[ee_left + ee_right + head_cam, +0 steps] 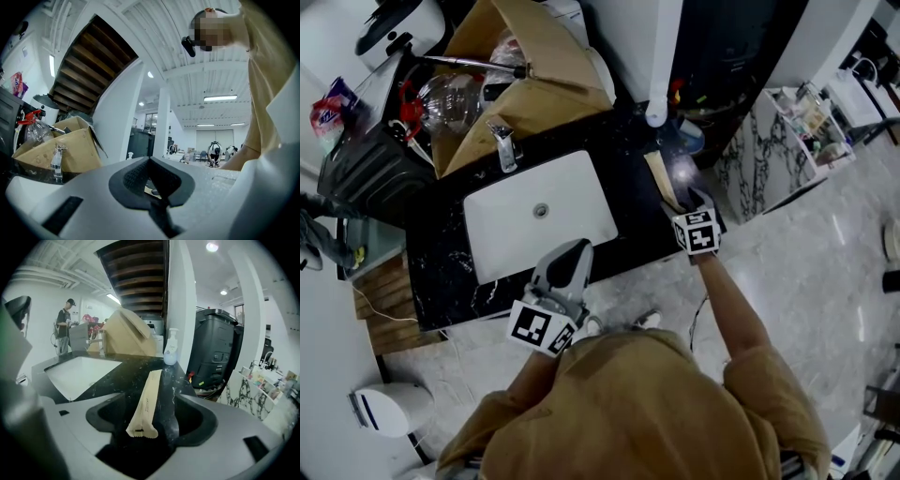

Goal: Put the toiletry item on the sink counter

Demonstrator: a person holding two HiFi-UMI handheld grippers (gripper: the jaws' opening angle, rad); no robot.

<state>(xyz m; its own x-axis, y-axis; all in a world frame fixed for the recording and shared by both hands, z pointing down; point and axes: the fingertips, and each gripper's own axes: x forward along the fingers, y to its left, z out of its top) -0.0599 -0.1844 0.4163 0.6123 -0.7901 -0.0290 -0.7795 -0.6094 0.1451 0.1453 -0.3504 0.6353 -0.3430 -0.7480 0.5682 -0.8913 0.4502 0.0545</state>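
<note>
The toiletry item is a long tan paper packet (146, 399). It lies flat on the black stone counter (126, 376), to the right of the sink, and shows in the head view as a tan strip (660, 178). My right gripper (151, 420) is open, and the packet's near end rests between its jaws with no pad pressing on it. In the head view this gripper (680, 202) sits at the counter's right front corner. My left gripper (572, 255) hovers over the front rim of the white basin (581, 202), shut and with nothing in it (152, 180).
A chrome faucet (503, 145) stands behind the basin, with an open cardboard box (525, 84) of clutter beyond it. A white pump bottle (171, 350) stands at the counter's far end beside a white pillar (664, 56). A black bin (220, 348) and a marble-patterned stand (769, 150) are on the right.
</note>
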